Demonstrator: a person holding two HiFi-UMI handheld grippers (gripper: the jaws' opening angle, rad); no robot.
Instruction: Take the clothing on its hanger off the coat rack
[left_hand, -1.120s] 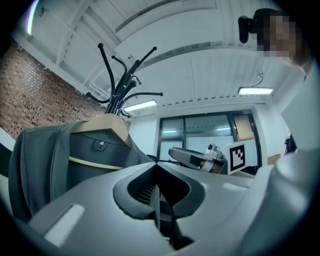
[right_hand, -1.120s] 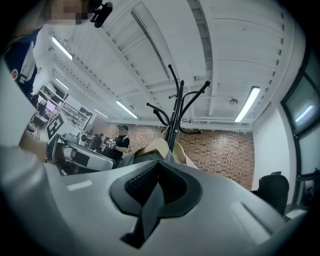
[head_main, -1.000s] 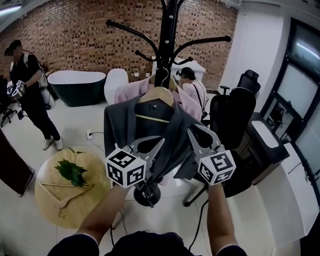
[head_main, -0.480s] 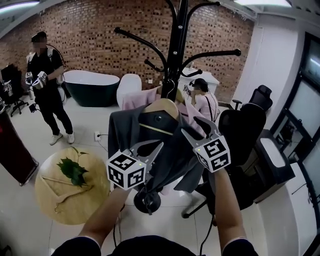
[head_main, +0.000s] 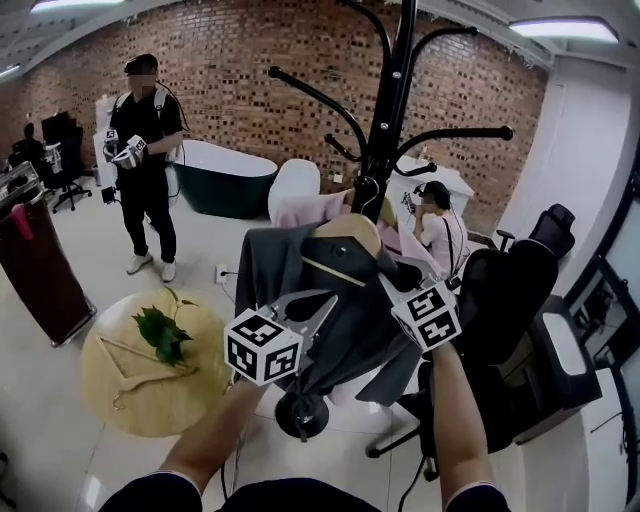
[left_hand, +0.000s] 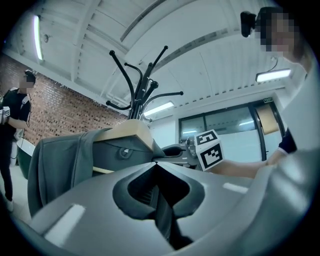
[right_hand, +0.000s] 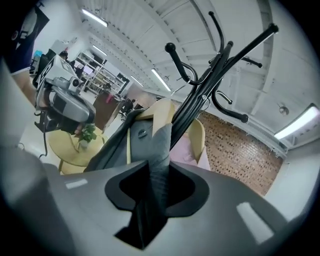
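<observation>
A grey jacket (head_main: 300, 290) hangs on a wooden hanger (head_main: 350, 232) hooked on the black coat rack (head_main: 392, 120). My left gripper (head_main: 325, 298) reaches the jacket's left front from below. In the left gripper view its jaws (left_hand: 155, 162) meet at the tips with a strip of grey fabric pinched between them, below the hanger (left_hand: 131, 131). My right gripper (head_main: 388, 283) is at the jacket's right front. In the right gripper view its jaws (right_hand: 159, 162) are closing on a fold of the grey jacket (right_hand: 161, 140), which runs up to the hanger (right_hand: 161, 107) and rack (right_hand: 210, 75).
A pink garment (head_main: 300, 208) hangs behind the jacket. The rack's round base (head_main: 300, 412) stands on the floor below. A round wooden table (head_main: 130, 400) at the left holds a leafy sprig and a spare hanger. A person (head_main: 148, 170) stands at the far left. A black office chair (head_main: 510, 300) is at the right.
Both grippers have come up closer to the jacket. The right gripper's jaws, spread wide half a second ago, have closed round the jacket's right front edge.
</observation>
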